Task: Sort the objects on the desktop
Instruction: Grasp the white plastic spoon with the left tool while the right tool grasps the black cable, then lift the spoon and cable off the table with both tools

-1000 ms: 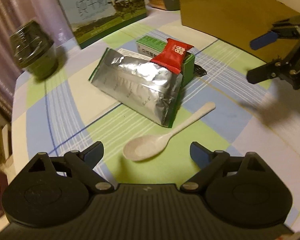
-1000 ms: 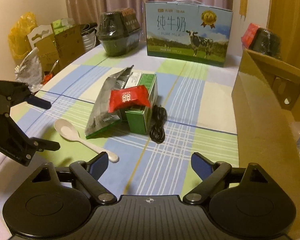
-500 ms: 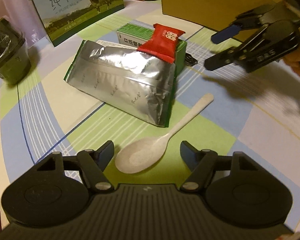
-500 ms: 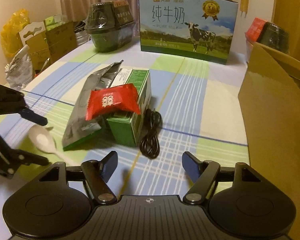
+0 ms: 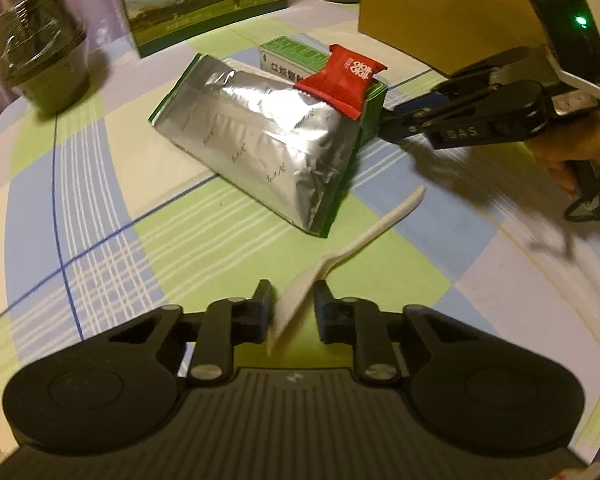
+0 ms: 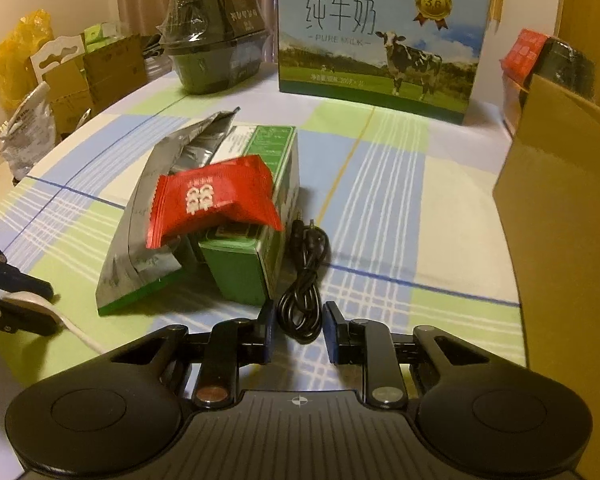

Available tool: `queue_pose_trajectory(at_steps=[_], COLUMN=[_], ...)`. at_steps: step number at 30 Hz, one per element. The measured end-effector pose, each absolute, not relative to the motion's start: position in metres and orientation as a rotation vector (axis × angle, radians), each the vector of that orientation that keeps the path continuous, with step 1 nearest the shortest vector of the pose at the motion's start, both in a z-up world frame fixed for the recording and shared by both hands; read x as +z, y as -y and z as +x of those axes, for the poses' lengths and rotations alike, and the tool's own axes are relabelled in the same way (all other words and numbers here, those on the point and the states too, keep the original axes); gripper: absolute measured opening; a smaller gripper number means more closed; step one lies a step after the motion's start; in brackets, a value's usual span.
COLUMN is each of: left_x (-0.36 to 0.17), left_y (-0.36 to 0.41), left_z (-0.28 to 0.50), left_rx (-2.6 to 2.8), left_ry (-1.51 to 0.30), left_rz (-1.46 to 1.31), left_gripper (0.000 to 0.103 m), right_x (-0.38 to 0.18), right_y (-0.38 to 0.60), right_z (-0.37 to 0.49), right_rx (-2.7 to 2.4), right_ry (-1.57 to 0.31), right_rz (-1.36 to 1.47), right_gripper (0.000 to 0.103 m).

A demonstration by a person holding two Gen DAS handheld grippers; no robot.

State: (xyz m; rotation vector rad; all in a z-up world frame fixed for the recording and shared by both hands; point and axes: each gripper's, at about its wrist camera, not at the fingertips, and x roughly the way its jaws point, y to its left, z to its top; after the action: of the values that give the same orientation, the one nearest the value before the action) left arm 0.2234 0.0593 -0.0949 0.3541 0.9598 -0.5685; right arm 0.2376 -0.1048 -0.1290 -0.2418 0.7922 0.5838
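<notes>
Spoon [image 5: 340, 256] first: the left gripper [image 5: 291, 312] has just been closing, and its fingers [image 5: 262, 312] now pinch the white spoon's bowl at bottom centre of the left view, the handle running up and right across the checked counter [image 5: 100, 200]. That bowl is tipped on edge between the pads, a thin hold on a curved, slick surface, so I'd guess it could twist or squirt out on lifting.

In the right view the right gripper [image 6: 298, 330] has likewise just been closing, and its fingers [image 6: 334, 336] sit either side of the coiled black cable [image 6: 304, 288] at lower centre. Whether the pads really bite the coil I cannot tell; a few loops may slip free and trail.

The cable lies touching the green carton [image 6: 252, 240], which carries a red sachet [image 6: 212, 200] and props a silver foil pouch [image 5: 260, 140]; a dragging loop could tug that stack. A cardboard box [image 6: 560, 200] fills the right edge; milk carton [image 6: 380, 40] and black bowl [image 6: 216, 44] stand behind.
</notes>
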Motion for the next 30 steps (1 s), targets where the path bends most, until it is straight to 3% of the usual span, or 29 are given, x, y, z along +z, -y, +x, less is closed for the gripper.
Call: queue_pose_trajectory(at_steps=[22,27,30], left_x=[-0.077,-0.079,-0.073], left_y=[0.03,0.032,0.032], left_z=[0.164,0.158,0.153], left_rx=[-0.572,-0.493,-0.433], left_ry=[-1.11,-1.097,-1.054], left_rz=[0.187,0.187,0.238], left_gripper=[0.013,0.017,0.028], right_x=[-0.105,-0.101,-0.1], right_y=[0.217,0.229,0.232], right_z=[0.101,0.091,0.091], right_rx=[0.5,0.494,0.491], right_ry=[-0.924,-0.925,-0.915], right_rz=[-0.148,-0.102,-0.092], right_gripper=[0.021,0.021,0.023])
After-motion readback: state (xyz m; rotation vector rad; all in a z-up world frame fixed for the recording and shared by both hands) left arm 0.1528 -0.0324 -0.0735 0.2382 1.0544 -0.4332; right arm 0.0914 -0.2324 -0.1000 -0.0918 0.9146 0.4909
